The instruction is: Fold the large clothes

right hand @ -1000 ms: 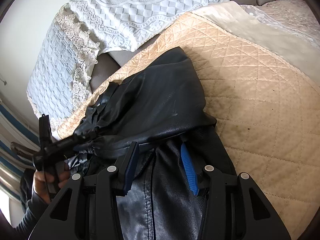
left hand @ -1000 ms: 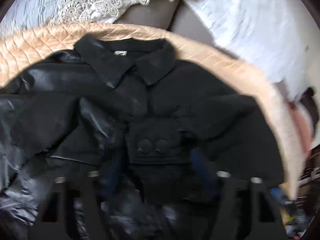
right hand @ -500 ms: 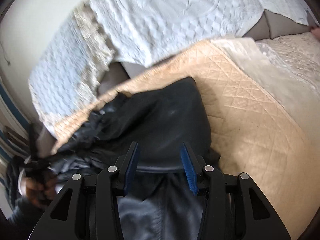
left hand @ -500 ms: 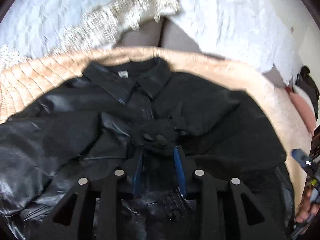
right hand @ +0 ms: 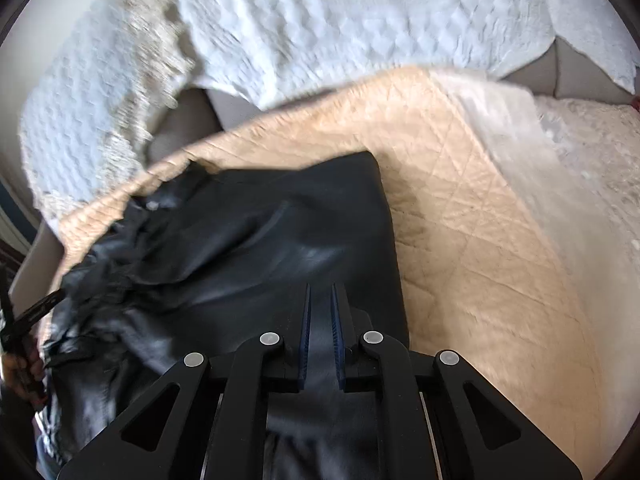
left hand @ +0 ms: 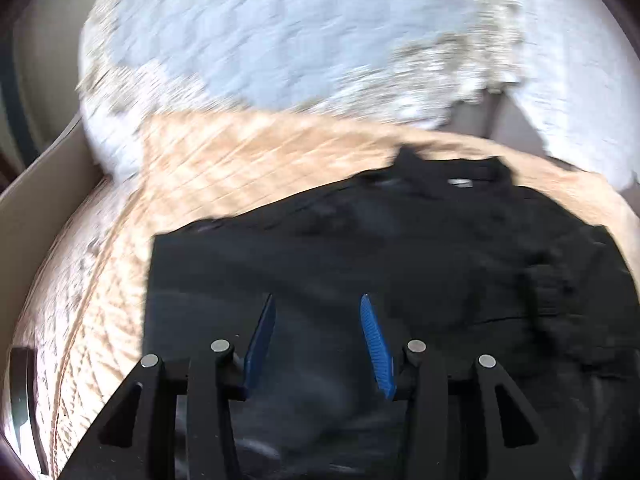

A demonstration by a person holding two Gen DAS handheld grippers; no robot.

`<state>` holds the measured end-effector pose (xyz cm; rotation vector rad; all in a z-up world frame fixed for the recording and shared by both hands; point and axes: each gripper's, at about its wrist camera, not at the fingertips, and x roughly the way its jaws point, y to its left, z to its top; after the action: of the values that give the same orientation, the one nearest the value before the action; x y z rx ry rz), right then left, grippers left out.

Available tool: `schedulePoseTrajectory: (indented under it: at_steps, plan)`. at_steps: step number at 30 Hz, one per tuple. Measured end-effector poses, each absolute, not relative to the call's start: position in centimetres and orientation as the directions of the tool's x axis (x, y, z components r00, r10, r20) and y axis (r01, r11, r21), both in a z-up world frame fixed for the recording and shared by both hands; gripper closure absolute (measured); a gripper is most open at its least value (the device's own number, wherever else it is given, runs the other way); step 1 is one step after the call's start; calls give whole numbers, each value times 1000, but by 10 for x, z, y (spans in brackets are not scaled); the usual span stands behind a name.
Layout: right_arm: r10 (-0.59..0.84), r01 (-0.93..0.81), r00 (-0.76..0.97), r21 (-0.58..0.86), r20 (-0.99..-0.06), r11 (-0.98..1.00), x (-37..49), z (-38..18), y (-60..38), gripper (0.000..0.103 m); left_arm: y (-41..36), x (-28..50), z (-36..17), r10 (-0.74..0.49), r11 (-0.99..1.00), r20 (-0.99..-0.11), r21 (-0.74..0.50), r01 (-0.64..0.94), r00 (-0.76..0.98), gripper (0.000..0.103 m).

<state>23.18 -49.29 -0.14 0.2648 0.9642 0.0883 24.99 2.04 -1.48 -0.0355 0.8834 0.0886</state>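
A large black leather jacket [left hand: 400,248] lies on a quilted peach bedspread [left hand: 240,160]. Its collar with a white label points to the far side, and a folded straight edge lies at its left. My left gripper [left hand: 318,304] hovers over the jacket's left part, open and empty. In the right wrist view the jacket [right hand: 248,248] fills the left and middle, with its folded edge at the right. My right gripper [right hand: 320,296] is nearly closed, with jacket leather running between its blue fingers [right hand: 306,320].
White textured pillows with lace trim [left hand: 280,40] lie beyond the jacket. The peach quilt [right hand: 480,220] extends to the right, with a white lace cover [right hand: 580,152] beyond it. A grey headboard [right hand: 188,120] shows between the pillows. The other hand-held gripper [right hand: 24,320] shows at the far left.
My left gripper let go of the buttoned cuff and swung left over the jacket. My right gripper closed from wide open onto the jacket. Both views are motion-blurred.
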Motion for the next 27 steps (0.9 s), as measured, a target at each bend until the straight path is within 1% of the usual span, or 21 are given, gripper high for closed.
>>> schedulePoseTrajectory:
  at_steps: [2,4,6,7,9,11,12,14,16,18,20,23,27]
  plan:
    - [170,64,502,233,-848,970,248,-26,-493,93,36,257,-37,73,992,-813,-3,-129,577,56]
    - [159,63,507,220,-847,973,249,-28,-491,93,39,259,-48,52,994,-822,-12,-109,568,55]
    - [141,56,517,198,-844,979,241,-13,-487,93,37,254,-39,53,996,-817,1,-90,575,55]
    - [150,38,541,202,-828,979,232,-3,-484,92,36,248,-31,42,997,-809,-2,-73,587,55]
    - [169,-12,569,198,-805,980,210,12,-476,90,38,229,-13,30,999,-774,-4,-53,633,54]
    - [151,-20,562,169,-813,985,197,10,-472,89,43,210,-6,48,998,-757,16,-56,652,46]
    - [147,-22,545,161,-826,987,191,4,-471,89,46,201,-7,50,998,-754,12,-63,655,45]
    - [142,-10,492,158,-859,987,193,-14,-474,89,54,192,-18,43,998,-772,-1,-69,635,43]
    - [158,-1,464,178,-871,984,196,-26,-476,89,60,193,-40,53,995,-817,-3,-96,574,43]
    - [146,8,470,169,-871,986,194,-19,-474,89,59,193,-46,42,996,-813,-14,-92,581,42]
    - [132,5,492,154,-861,988,187,-4,-469,89,57,190,-37,51,995,-811,-11,-102,583,43]
    - [149,-44,538,149,-830,988,168,18,-452,89,53,169,-18,9,996,-788,-51,-79,616,43]
    - [158,-73,548,141,-822,987,164,21,-439,89,47,151,-9,36,999,-763,3,-52,645,43]
